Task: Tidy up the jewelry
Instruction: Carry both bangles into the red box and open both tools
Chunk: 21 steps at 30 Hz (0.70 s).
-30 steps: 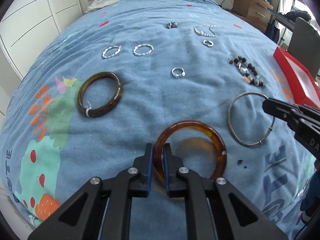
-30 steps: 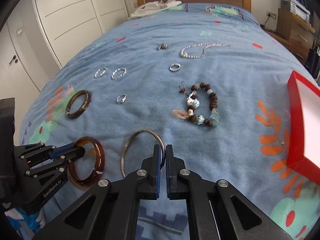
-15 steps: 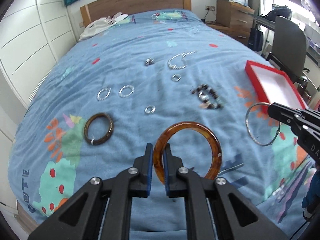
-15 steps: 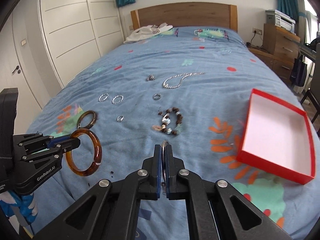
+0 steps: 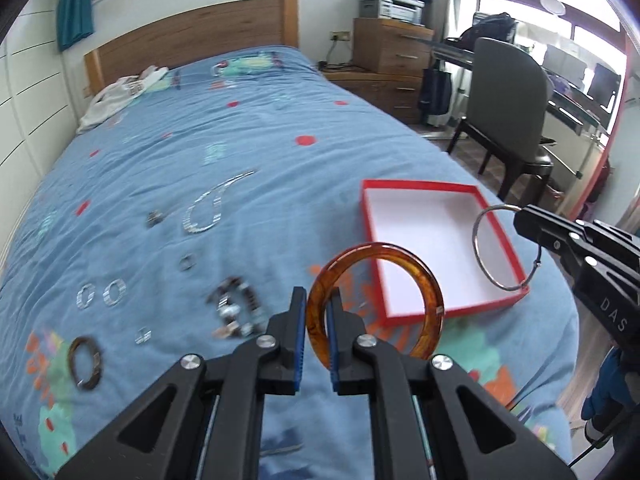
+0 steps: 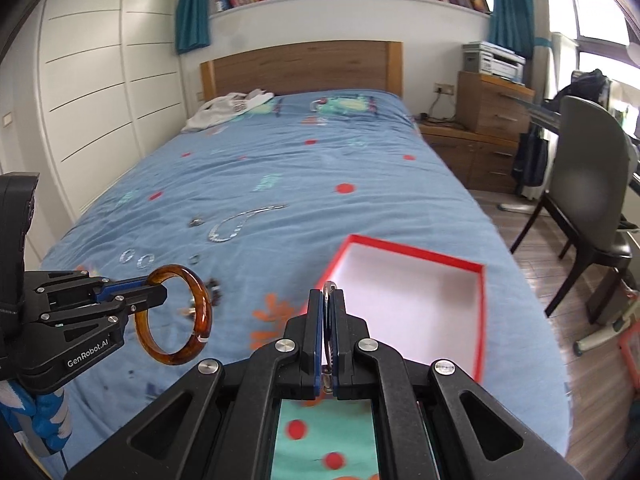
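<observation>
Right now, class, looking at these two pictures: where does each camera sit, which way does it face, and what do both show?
Left wrist: sits on the left tool, facing up the bed toward the headboard; its own fingers clamp the amber bangle, with the right tool at the right edge.
Right wrist: sits on the right tool, facing the same way; its fingers pinch the thin metal bangle, with the left tool at left.
Shared: red box, amber bangle, bed.
</observation>
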Available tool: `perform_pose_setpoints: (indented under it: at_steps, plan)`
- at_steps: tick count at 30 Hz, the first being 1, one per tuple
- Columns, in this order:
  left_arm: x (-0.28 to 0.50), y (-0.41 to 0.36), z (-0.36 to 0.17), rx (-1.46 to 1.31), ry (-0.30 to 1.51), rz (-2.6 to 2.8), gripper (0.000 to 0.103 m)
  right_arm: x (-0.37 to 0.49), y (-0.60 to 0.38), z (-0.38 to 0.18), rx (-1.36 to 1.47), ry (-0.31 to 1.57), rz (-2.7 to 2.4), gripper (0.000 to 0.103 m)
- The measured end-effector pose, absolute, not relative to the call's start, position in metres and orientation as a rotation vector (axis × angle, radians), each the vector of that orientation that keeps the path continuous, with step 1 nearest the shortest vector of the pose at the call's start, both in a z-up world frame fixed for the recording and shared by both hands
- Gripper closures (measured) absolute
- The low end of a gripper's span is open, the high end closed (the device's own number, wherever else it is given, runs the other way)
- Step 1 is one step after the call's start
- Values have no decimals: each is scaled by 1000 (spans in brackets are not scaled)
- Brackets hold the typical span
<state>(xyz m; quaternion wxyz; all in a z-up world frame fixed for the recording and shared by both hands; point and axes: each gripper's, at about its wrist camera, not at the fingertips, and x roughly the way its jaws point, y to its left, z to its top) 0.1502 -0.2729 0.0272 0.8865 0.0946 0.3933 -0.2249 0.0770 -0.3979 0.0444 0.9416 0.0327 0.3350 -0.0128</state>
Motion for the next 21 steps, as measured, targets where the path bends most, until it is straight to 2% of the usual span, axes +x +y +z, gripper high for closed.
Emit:
perform_pose_setpoints:
  at_steps: [10,14,21]
  plan:
    - [204,-380,-40,243,928,-552,94,118,-472,-11,125,773,-99,100]
    - [216,-382,-67,257,969,-525,94,129,-495,-46,137,836,-121,100]
    - [218,-391,-88,275,1013,-547,94,139,-511,-72,139,895,-115,100]
